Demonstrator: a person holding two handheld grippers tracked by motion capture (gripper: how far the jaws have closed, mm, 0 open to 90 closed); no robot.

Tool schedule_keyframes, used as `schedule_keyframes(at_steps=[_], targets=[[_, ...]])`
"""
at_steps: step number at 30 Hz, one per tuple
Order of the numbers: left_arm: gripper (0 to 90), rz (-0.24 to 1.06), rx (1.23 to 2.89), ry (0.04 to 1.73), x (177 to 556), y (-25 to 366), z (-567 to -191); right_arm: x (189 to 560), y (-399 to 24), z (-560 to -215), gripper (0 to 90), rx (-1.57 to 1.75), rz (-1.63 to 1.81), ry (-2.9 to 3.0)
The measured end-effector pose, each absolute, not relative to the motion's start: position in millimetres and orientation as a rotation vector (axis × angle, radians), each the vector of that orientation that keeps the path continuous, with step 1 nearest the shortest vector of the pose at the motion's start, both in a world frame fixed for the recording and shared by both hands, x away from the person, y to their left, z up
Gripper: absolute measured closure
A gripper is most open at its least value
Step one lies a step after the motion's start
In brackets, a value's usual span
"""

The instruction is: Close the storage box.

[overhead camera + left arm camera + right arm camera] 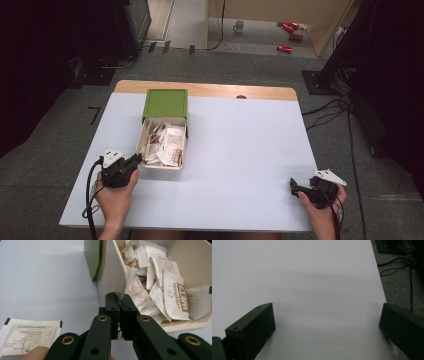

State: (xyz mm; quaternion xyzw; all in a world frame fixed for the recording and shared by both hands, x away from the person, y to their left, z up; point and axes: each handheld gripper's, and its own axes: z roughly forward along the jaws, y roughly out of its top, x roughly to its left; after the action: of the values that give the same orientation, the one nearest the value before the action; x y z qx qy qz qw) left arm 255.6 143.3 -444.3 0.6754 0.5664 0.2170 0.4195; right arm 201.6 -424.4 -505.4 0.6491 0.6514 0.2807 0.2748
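Left tongs (121, 303) clenched on the near-left corner wall of the white drawer (110, 272), which sits pulled out of its green box (165, 103) at about 10 o'clock on the bench (240, 150), full of sachets (172, 292). Step in hand looks like gripping the drawer to slide it. One loose sachet (27, 336) lies on the bench at 7 o'clock of the tongs. Right tongs (327, 327) released, idle at 4 o'clock. Next move likely needs a straight, level pull or push, keeping the pinch firm.
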Motion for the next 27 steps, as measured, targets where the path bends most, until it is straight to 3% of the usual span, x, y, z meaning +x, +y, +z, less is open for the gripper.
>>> schedule_keyframes(at_steps=[27], targets=[[87.2, 0.524, 1.659, 1.452, 289.1, 133.9, -438.9, 201.5, -424.4, -505.3, 0.0, 1.745, 0.754, 1.751]])
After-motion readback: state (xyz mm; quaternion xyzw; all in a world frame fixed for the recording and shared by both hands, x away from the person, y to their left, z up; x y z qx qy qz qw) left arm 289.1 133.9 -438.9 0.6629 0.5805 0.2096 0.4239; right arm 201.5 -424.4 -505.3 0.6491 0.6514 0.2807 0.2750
